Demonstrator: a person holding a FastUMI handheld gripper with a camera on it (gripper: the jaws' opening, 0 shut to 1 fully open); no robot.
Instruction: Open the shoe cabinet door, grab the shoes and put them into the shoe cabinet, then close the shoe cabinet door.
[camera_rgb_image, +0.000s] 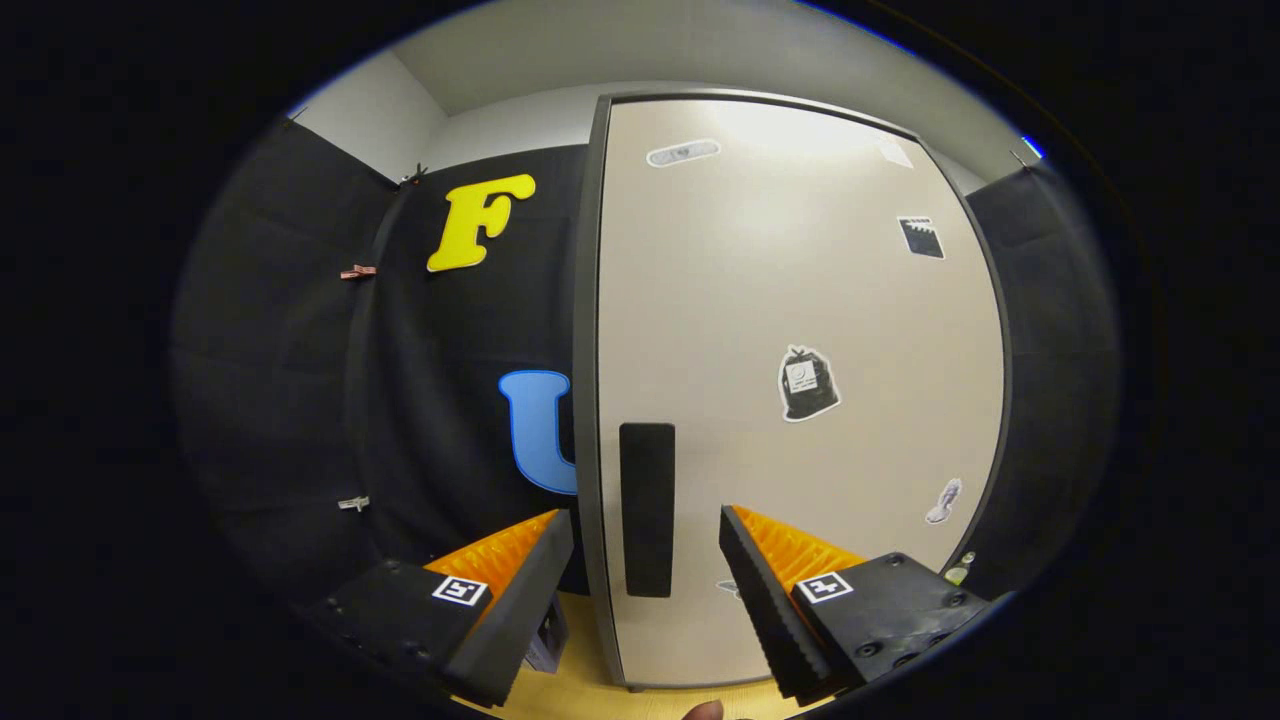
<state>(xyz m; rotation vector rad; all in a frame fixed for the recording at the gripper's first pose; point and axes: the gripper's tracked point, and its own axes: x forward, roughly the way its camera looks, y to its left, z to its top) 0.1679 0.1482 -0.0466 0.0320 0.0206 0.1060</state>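
My hand-held gripper (647, 560) is spread wide, gripping nothing, its fingers flanking the black handle (647, 508) on the closed shoe cabinet door (800, 300).

A pale wooden floor (580, 690) carries the scene. The shoe cabinet (800, 400) stands upright on it, door shut, just ahead of the spread fingers of the gripper (645, 560).
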